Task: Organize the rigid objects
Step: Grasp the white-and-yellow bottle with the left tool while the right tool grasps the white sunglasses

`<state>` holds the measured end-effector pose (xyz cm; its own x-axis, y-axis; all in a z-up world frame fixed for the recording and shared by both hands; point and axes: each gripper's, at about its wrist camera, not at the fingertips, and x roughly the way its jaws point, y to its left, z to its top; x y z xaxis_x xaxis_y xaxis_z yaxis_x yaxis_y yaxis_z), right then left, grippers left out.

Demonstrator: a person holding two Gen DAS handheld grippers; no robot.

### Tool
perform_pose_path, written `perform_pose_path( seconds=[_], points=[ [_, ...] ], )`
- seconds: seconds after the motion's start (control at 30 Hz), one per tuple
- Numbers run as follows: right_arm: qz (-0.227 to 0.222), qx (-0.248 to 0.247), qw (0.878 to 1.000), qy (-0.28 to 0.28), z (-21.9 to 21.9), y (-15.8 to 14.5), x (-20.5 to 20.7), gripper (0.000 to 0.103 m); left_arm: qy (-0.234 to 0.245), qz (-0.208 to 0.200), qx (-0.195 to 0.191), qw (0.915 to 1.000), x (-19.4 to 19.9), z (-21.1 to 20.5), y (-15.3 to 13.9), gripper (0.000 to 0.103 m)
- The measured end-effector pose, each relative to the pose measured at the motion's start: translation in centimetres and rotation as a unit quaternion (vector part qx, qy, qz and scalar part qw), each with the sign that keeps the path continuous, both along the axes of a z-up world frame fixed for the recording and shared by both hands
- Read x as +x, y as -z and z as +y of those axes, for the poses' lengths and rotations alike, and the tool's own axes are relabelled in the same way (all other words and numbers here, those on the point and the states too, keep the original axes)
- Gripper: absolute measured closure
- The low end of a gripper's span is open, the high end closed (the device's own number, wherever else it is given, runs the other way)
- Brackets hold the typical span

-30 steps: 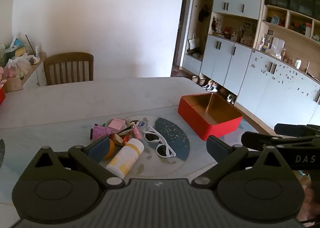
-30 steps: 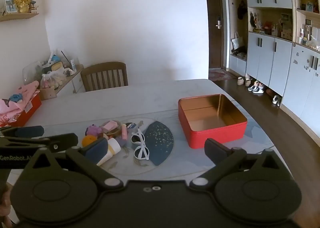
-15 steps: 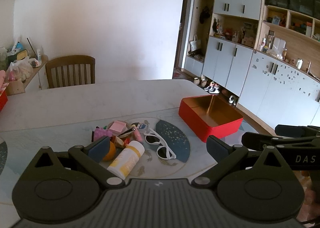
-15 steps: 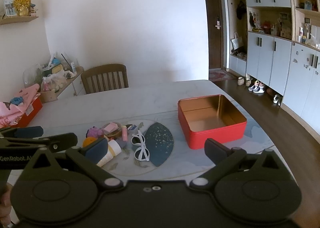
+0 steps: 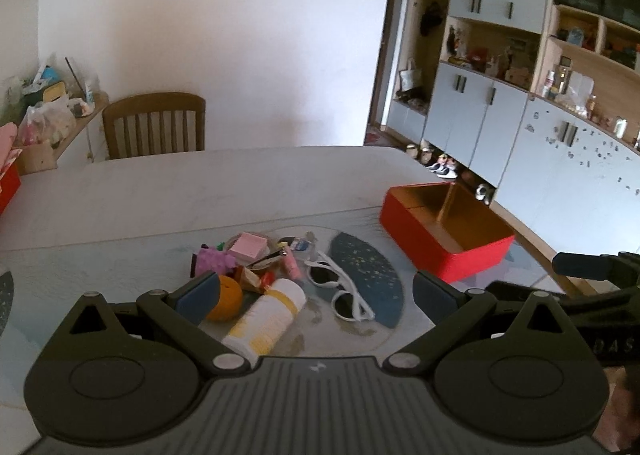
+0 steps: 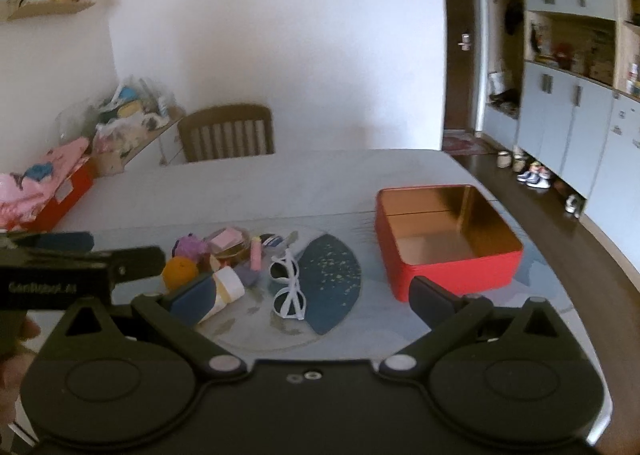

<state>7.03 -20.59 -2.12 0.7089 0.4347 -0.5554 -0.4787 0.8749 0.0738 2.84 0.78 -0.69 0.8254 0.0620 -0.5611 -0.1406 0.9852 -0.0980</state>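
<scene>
Both tongs hang spread wide above the near edge of the bench [image 5: 248, 191], gripping nothing: the left tongs [image 5: 316, 291] over a white bottle [image 5: 266, 321], the right tongs [image 6: 310, 295] over a pair of white sunglasses [image 6: 287, 283]. The bottle lies on its side just beside an orange [image 5: 228, 297], with a purple toy [image 5: 212, 261], a pink block [image 5: 251, 245] and a pink tube [image 5: 292, 265] crowded behind them. The sunglasses rest partly on a dark blue mat [image 6: 332, 283]. To the right, apart from the pile, stands an open red box [image 6: 452, 271] with a gold inside. A wooden chair [image 5: 154, 127] stands at the far side.
</scene>
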Motion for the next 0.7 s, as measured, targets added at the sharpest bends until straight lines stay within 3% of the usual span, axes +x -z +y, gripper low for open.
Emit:
perform_pose_path(
  seconds=[0.23, 0.4, 0.7],
  points=[
    [0.033, -0.018, 0.998, -0.043, 1.8, 2.6, 4.6, 0.002, -0.047, 0.032, 0.016, 0.9983, 3.0, 2.4, 3.0, 0.000],
    [0.058, -0.043, 0.994, -0.078, 2.9, 5.5, 7.6, 0.007, -0.051, 0.047, 0.019, 0.9974, 4.4, 3.5, 6.0, 0.000],
    [0.103, -0.104, 0.973, -0.180, 5.2, 10.3, 10.7, 0.024, -0.040, 0.099, 0.018, 0.9942, 6.3, 4.3, 11.4, 0.004]
  ],
)
